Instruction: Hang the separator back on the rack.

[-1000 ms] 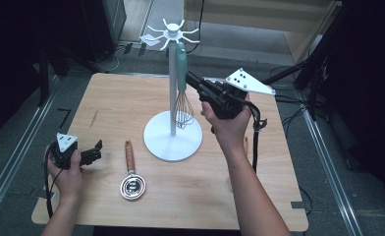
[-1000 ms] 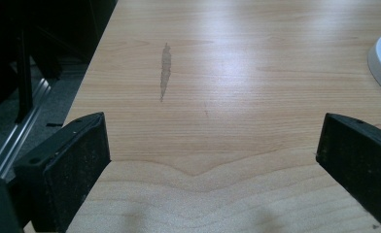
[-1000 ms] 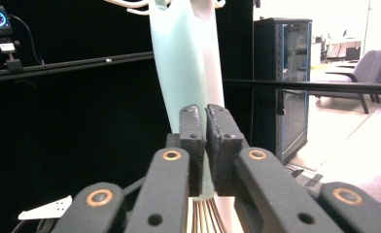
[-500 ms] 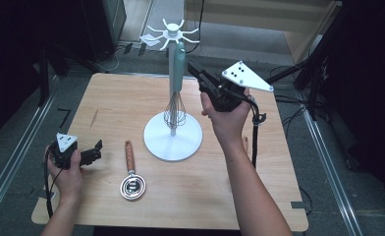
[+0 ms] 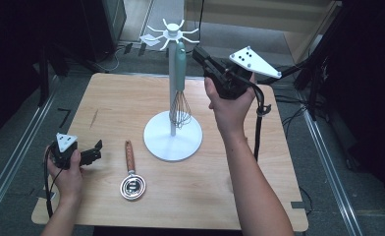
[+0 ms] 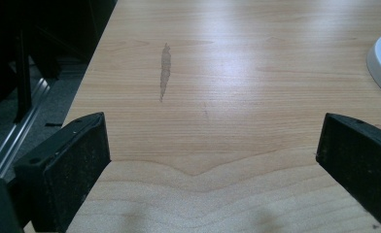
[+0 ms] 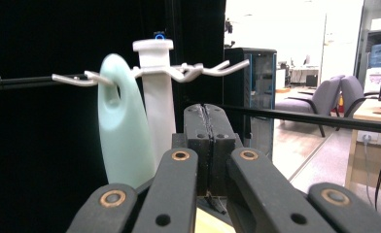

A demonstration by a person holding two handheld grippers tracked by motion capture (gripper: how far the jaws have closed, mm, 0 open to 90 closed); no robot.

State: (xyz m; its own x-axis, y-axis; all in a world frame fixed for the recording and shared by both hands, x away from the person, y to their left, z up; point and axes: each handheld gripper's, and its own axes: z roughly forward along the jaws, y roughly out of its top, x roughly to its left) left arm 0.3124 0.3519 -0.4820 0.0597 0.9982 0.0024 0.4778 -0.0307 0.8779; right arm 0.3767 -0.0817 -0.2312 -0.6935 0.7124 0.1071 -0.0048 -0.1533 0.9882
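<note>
the whisk [image 5: 180, 83] has a pale mint-green handle, flat and rounded at the top with a hole through it, and a bulb of thin steel wires below; it hangs by that hole from one hook of the white stand [image 5: 173, 130], close against the stand's post, wires just above the round base, near the middle of the tabletop [image 5: 259, 167]. the right tongs [image 5: 199, 53] are pressed fully together with nothing between them, held up just beside the handle's top, not touching it. the left tongs [image 5: 96, 151] sit low at the tabletop's near left corner, spread wide and empty over bare wood. counted: one whisk, one stand with a ring of hooks on top, one small strainer [image 5: 132, 182] with a wooden handle lying flat between the left tongs and the base. no writing can be read on any of them.
</note>
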